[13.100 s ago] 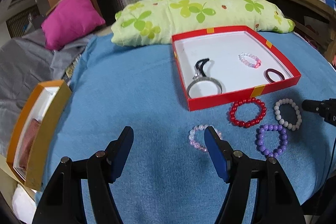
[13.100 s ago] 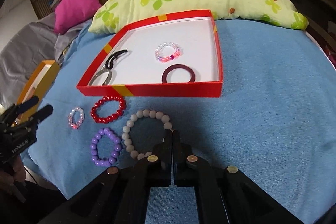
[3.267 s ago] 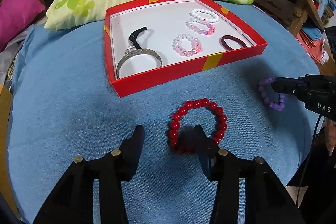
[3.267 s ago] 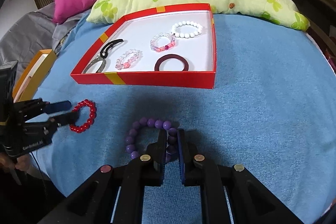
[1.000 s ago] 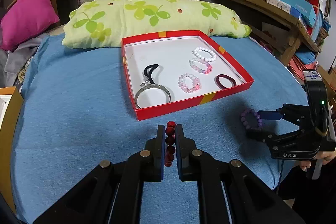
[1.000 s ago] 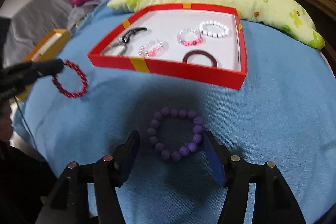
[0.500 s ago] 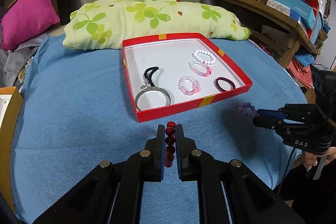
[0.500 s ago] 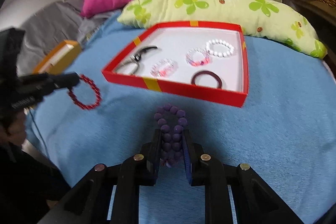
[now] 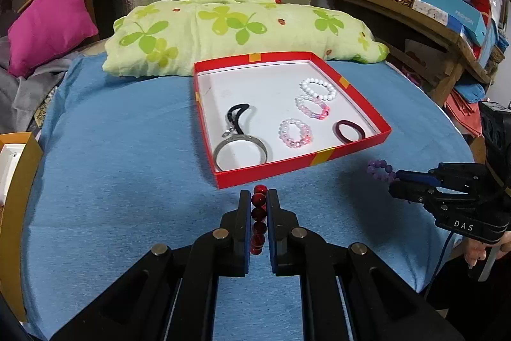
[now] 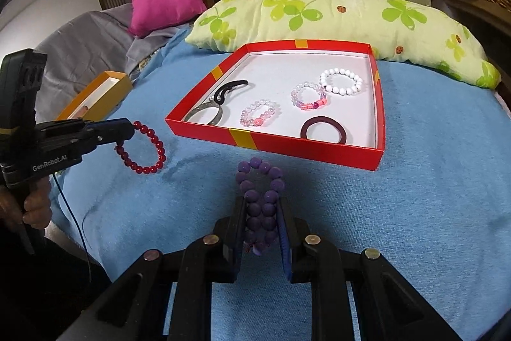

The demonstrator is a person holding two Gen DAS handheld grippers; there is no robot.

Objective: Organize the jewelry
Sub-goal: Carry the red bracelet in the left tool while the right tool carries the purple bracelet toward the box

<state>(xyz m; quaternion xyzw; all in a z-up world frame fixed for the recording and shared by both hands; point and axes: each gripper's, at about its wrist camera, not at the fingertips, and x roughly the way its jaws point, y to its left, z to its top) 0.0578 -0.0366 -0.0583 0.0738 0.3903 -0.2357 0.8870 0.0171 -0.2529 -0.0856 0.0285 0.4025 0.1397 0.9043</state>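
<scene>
Left wrist view, from left to right. An orange box (image 9: pixel 19 181) is seen at the left edge of the blue-covered bench (image 9: pixel 121 168). The left tongs (image 9: pixel 258 206) are shown low in the centre, clamped on the red bead bracelet (image 9: pixel 258 214), which is seen edge-on between the pads and lifted clear of the cloth. Just beyond them lies the red tray (image 9: pixel 300 163), in which are laid, in order, a black hair clip (image 9: pixel 238 114), a silver bangle (image 9: pixel 240 151), a pale pink bead bracelet (image 9: pixel 295 133), a pink-and-clear bead bracelet (image 9: pixel 313 107), a white bead bracelet (image 9: pixel 318 89) and a maroon hair tie (image 9: pixel 348 131). A clover-print pillow (image 9: pixel 236 31) is set behind the tray. At the right, the right tongs (image 9: pixel 397 181) are closed on the purple bead bracelet (image 9: pixel 378 170), held near the tray's near right corner.

Right wrist view, from left to right. The left tongs (image 10: pixel 129 130) are seen side-on with the red bead bracelet (image 10: pixel 143 149) hanging from them above the cloth, just left of the red tray (image 10: pixel 287 146). The purple bead bracelet (image 10: pixel 260 200) is squeezed into a narrow loop between the pads of the right tongs (image 10: pixel 262 213), in front of the tray's near wall and outside it.
</scene>
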